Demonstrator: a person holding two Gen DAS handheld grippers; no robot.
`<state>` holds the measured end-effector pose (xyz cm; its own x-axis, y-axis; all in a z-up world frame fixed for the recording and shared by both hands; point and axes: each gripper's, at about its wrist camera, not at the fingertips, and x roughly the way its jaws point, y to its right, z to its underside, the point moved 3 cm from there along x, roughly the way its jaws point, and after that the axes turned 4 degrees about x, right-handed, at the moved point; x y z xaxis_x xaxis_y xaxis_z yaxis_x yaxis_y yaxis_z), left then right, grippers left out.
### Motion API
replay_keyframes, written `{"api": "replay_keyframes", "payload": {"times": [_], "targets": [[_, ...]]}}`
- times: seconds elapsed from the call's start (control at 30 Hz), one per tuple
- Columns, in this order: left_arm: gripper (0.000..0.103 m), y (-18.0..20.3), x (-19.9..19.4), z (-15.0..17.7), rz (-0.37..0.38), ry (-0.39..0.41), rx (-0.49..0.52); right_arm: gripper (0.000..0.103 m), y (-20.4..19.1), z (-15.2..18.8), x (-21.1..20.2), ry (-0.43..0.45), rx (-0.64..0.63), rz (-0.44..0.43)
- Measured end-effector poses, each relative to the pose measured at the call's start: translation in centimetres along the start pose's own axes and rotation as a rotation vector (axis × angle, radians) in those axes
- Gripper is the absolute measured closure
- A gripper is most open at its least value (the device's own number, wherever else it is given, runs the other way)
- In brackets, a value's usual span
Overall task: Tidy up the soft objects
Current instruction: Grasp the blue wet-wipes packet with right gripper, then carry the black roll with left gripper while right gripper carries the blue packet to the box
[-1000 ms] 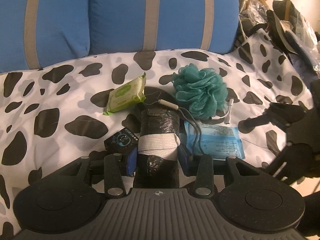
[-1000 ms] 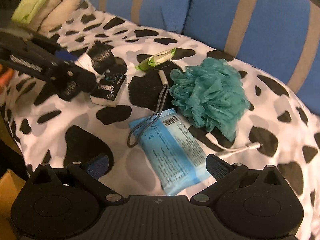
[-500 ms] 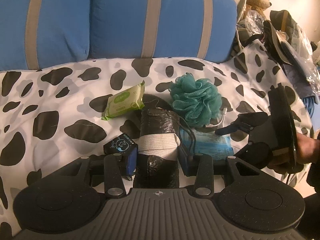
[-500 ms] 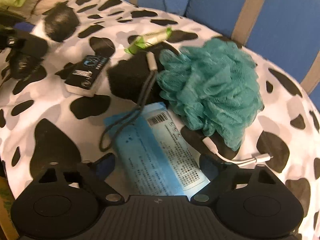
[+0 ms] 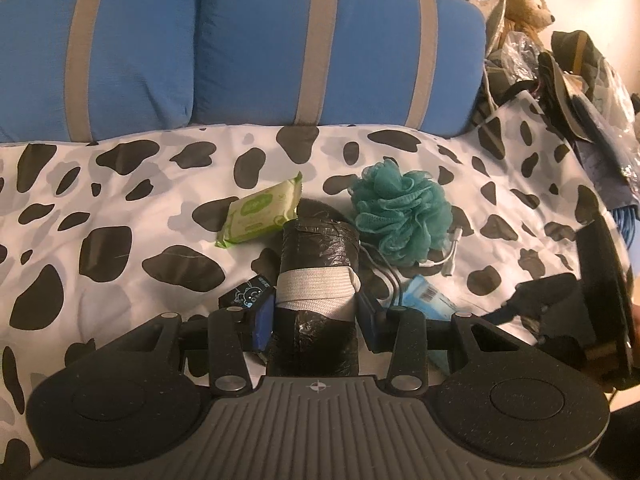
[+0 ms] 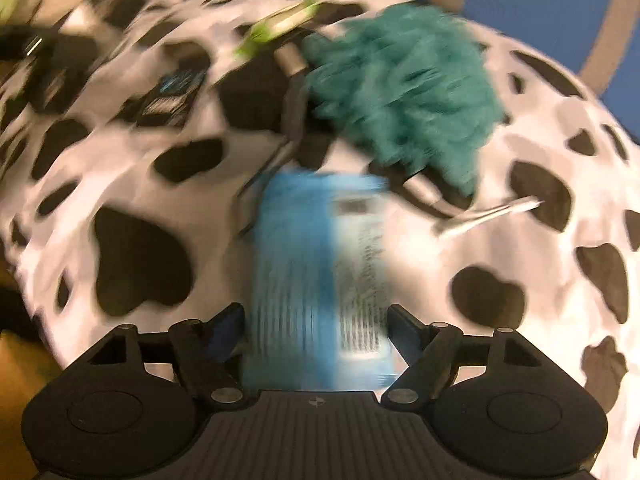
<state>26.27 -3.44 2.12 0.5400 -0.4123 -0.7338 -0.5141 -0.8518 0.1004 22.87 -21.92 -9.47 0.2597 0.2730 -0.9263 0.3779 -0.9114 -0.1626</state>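
Gripping a black plastic-wrapped roll (image 5: 316, 280) banded in grey elastic, the left claw (image 5: 316, 316) holds it just above the cow-print cover (image 5: 120, 200), a green wipes pack (image 5: 260, 216) and teal bath pouf (image 5: 400, 216) lying beyond. To the right, the right claw (image 6: 316, 332) straddles the blue tissue pack (image 6: 320, 272), jaws apart; motion blur hides contact. Closing squarely across the pack's width, clear of the grey cable (image 6: 292, 120), looks wisest.

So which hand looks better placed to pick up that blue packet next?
Right, probably. The right gripper has its open fingers on either side of the blue packet, though that view is blurred. The left gripper is already shut on the black roll.
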Motion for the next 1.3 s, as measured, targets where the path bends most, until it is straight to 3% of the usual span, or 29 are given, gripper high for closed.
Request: {"api": "replay_keyframes", "payload": {"times": [0.33, 0.63, 1.3], "targets": [[0.061, 0.1, 0.3, 0.1, 0.010, -0.015, 0.005, 0.026, 0.6, -1.5, 0.9, 0.111, 0.023, 0.028], [0.061, 0.8, 0.2, 0.7, 0.019, -0.022, 0.014, 0.035, 0.3, -1.6, 0.4, 0.121, 0.061, 0.051], [0.061, 3.5, -1.8, 3.0, 0.017, -0.041, 0.008, 0.036, 1.0, 1.5, -5.5, 0.197, 0.166, 0.038]]}}
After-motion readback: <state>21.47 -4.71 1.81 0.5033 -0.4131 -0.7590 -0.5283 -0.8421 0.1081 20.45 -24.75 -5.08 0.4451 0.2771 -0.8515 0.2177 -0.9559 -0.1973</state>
